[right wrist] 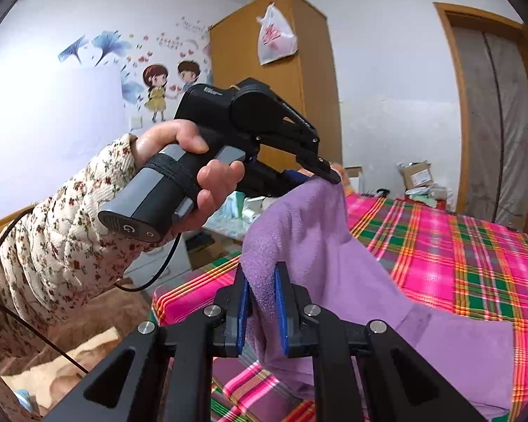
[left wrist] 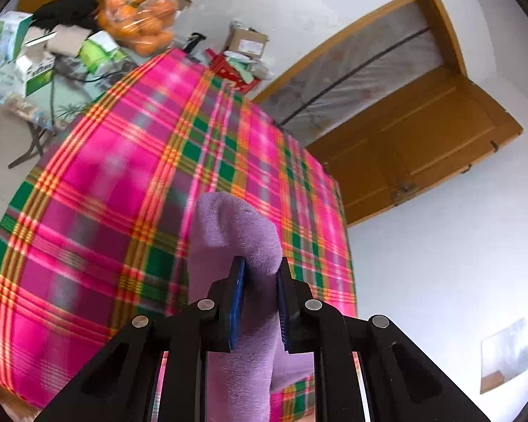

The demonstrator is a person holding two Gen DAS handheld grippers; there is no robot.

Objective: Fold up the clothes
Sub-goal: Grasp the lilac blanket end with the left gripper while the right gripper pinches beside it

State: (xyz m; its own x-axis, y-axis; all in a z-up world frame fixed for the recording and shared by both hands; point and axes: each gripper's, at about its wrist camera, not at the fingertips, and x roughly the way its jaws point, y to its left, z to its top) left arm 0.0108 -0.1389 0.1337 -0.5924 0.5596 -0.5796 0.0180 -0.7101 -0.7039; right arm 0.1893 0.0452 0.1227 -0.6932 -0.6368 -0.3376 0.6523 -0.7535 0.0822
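While both grippers pinch its top edge, left gripper (right wrist: 329,172) and right gripper (right wrist: 262,302), the purple garment (right wrist: 334,246) hangs toward the bed (right wrist: 457,246), seemingly partly resting there.

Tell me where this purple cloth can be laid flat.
The plaid bed is bare across its middle, between the side table and the door. Its far corner is crowded with boxes. Both tongs grip the cloth.

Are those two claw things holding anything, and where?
Both grip the purple garment: left gripper and right gripper each pinch its upper edge.
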